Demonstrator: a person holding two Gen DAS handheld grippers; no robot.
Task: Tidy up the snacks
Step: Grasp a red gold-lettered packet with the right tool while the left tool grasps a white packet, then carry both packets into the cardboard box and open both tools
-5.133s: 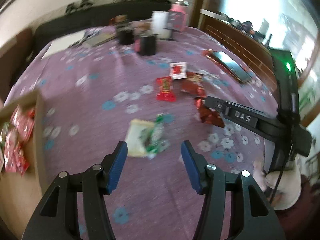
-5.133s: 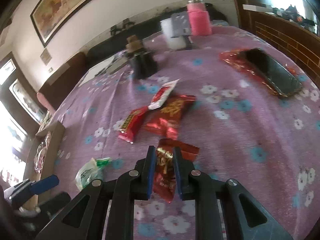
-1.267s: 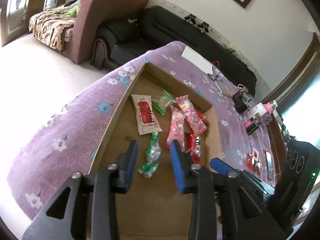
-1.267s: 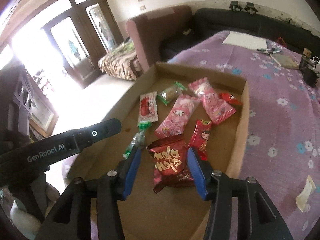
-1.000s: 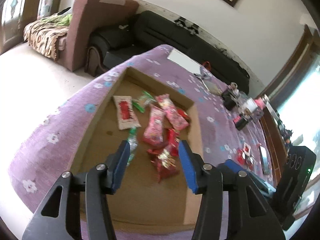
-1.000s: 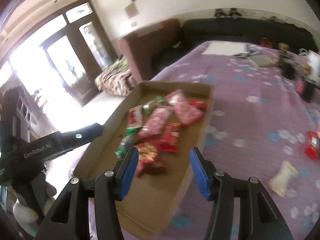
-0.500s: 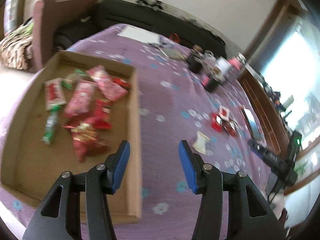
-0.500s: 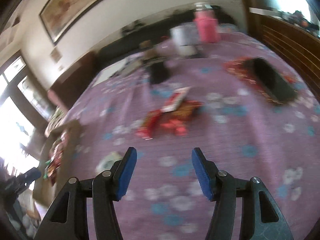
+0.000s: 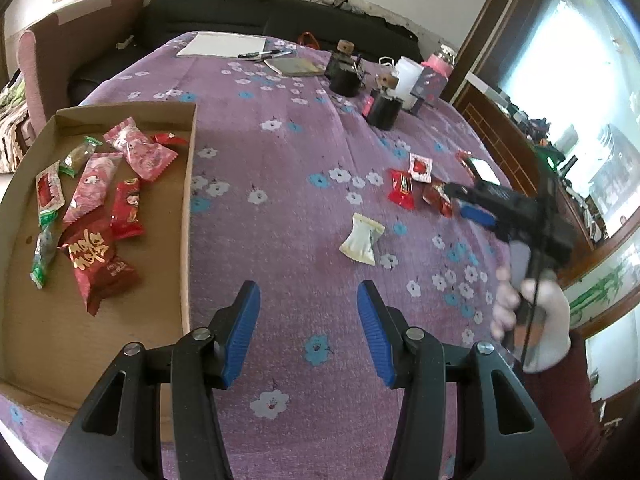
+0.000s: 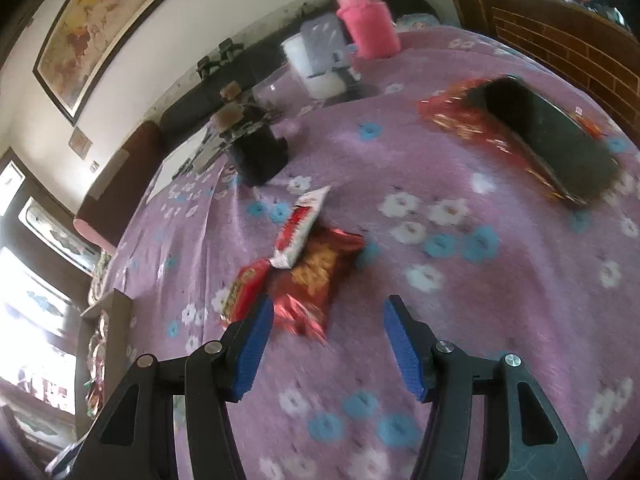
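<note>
Snacks (image 10: 316, 276) near the cloth's (image 9: 280, 160) right edge await fetching; right gripper (image 10: 328, 344), released like the left gripper (image 9: 308, 332), must straddle one.

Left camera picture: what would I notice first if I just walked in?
Probably the shallow brown cardboard box on the left of the purple flowered tablecloth, with red, pink and green snack packets lying inside. Next, the lone cream-white wrapped snack out on the cloth ahead of the open left tongs. Farther right, a few red snack packets lie on the cloth near the open right tongs.
</note>
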